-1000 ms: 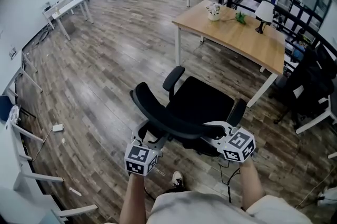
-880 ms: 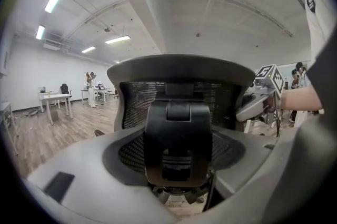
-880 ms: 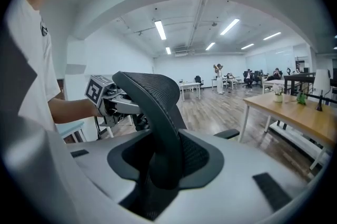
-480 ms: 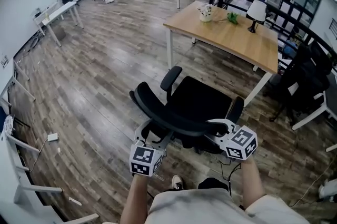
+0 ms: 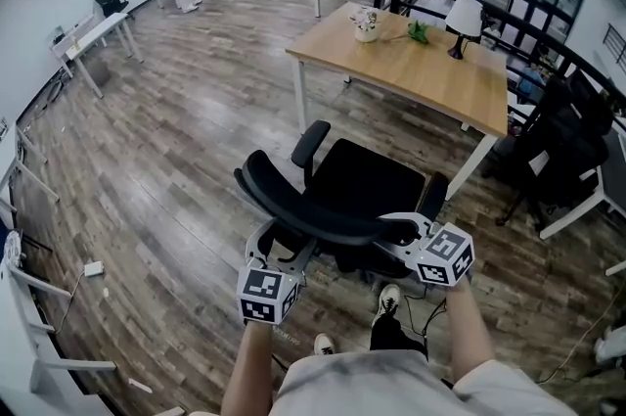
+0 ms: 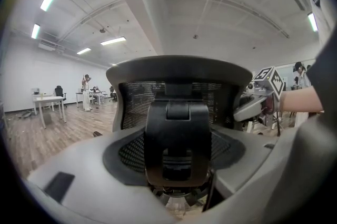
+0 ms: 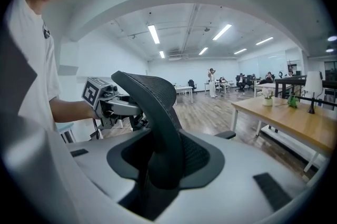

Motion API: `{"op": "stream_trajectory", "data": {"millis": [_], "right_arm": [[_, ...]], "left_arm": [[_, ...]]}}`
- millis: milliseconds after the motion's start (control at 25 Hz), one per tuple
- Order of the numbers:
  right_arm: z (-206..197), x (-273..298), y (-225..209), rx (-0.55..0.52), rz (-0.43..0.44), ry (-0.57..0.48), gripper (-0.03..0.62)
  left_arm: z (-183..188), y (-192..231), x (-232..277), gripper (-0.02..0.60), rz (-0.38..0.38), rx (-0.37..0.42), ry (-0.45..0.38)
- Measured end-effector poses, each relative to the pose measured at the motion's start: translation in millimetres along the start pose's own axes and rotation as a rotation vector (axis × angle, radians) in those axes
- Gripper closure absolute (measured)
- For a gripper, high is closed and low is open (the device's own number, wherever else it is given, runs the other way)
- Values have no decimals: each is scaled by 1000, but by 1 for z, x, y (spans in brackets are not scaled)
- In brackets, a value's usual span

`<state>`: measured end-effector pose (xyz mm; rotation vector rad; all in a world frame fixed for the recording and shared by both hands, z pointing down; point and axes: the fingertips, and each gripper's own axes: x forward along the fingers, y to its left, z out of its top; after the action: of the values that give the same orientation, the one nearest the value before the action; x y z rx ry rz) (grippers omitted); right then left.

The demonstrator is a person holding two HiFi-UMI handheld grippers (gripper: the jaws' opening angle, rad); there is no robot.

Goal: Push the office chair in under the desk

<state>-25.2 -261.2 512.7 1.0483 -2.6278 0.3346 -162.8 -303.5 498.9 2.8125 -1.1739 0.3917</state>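
Closer to the desk [image 5: 430, 71] rolled the office chair [image 5: 367, 184], not under it yet. I had my left gripper [image 5: 279, 253] clamped on the backrest [image 5: 313, 208], and my right gripper [image 5: 406, 226] was easing its jaws open around that rim.

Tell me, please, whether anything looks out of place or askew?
The office chair stands on open floor, short of the desk and angled to it, not tucked under. A small white box lies loose on the floor at far left.
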Motion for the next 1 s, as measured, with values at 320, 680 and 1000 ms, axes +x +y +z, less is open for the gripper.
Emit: {"op": "stream_trajectory", "data": {"millis": [320,680,1000], "right_arm": [[2,-5,-48,-34,11,14,427],[9,-11,-102,-37,59,-17,405],[12,-21,-152,-56,33,-61,395]], "left_arm": [[11,-4,47,249,7,1,-9],[29,-8,96,249,9,-2,-16],[42,-16,141,249,6,2,-62]]}}
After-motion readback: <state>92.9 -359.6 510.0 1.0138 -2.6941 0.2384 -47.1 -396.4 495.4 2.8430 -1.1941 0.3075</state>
